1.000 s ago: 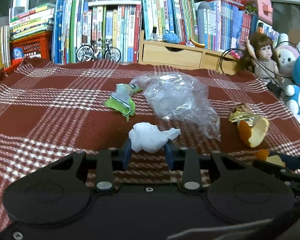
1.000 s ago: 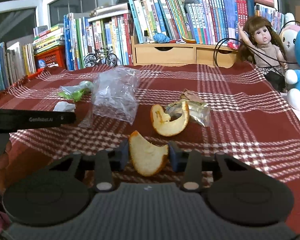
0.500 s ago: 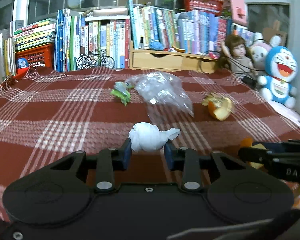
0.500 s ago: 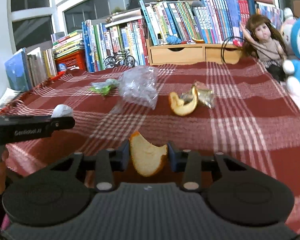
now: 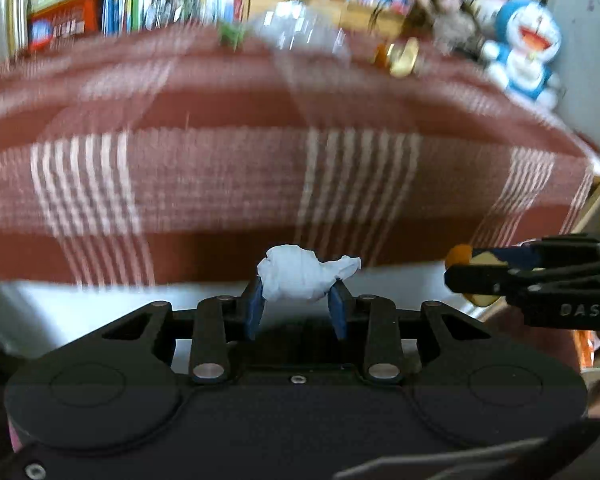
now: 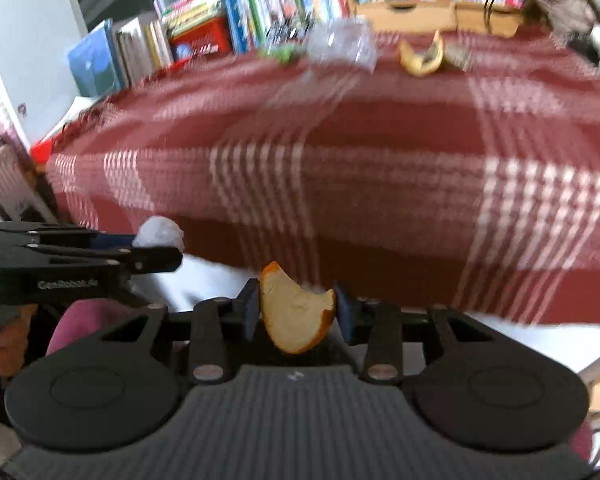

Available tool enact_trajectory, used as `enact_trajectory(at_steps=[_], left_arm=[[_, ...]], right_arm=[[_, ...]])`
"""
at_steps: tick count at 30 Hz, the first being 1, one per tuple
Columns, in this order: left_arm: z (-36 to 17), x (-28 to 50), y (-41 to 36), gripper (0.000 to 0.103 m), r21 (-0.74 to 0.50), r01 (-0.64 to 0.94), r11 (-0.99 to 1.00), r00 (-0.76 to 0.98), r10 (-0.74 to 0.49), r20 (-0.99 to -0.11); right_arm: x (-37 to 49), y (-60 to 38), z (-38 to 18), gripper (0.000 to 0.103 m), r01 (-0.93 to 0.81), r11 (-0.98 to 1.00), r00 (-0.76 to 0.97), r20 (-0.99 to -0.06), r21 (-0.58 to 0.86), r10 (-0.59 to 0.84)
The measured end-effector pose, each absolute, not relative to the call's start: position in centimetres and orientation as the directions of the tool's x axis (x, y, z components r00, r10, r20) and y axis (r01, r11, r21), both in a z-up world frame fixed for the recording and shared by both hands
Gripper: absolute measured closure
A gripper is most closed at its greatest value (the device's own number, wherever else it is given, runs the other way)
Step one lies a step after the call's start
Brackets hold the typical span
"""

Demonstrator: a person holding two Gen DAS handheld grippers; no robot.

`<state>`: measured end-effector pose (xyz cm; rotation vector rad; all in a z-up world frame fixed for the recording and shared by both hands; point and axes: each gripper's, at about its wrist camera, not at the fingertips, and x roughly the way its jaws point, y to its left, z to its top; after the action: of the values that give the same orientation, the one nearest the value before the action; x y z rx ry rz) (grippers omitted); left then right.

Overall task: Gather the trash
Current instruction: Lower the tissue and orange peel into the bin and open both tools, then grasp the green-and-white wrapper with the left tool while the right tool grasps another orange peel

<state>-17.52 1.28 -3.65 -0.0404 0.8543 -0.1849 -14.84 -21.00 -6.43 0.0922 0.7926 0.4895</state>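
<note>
My left gripper (image 5: 296, 308) is shut on a crumpled white tissue (image 5: 304, 272), held out past the near edge of the table. My right gripper (image 6: 296, 310) is shut on a curved piece of orange peel (image 6: 296, 312). Each gripper shows in the other's view: the right gripper (image 5: 476, 276) at the right, the left gripper (image 6: 156, 248) at the left with the tissue (image 6: 158, 232). Far back on the red plaid cloth (image 6: 380, 128) lie a clear plastic bag (image 6: 340, 42), a green wrapper (image 6: 280, 52), another orange peel (image 6: 422, 60) and a foil wrapper (image 6: 458, 56).
Books (image 6: 260, 4), a wooden drawer unit (image 6: 432, 14), a doll (image 6: 560, 4) and a blue plush toy (image 5: 532, 48) line the back of the table. The cloth hangs over the near table edge (image 5: 260, 252). A hand (image 6: 0, 348) holds the left gripper's handle. Both views are motion-blurred.
Both grippers have pulled back and dropped below the table's near edge, still holding the tissue and the peel. The trash on the cloth now lies far away.
</note>
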Motion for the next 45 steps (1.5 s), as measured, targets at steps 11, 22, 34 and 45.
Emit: enact_trajectory(at_steps=[11,22,34,45], left_arm=[[-8.1,-16.6,2.1,0.07,-0.129,0.064,0.99,0.486,-0.144,-0.862],[-8.3,-16.0,1.2,0.026,-0.093,0.099,0.991,0.492,-0.13,-0.861],[-5.3,-15.5,1.5,0.016,-0.088,0.13,0.988,0.551,-0.146,-0.822],[3.8,-10.1,2.5,0.004,-0.072,0.169,0.983,0.772,-0.178,-0.611]], right_arm=[[-14.2,-19.1,-10.7,0.059,-0.413,0.866,0.494,-0.73,0.282,0.473],[-13.7,-19.2,-10.9,0.034,-0.408,0.859,0.483,-0.726,0.309,0.49],[-13.4,-20.0,-9.1,0.03,-0.401,0.86,0.535,-0.681,0.316,0.5],[-10.0,-22.7,-1.0,0.02,-0.376,0.904,0.75,-0.507,0.202,0.425]])
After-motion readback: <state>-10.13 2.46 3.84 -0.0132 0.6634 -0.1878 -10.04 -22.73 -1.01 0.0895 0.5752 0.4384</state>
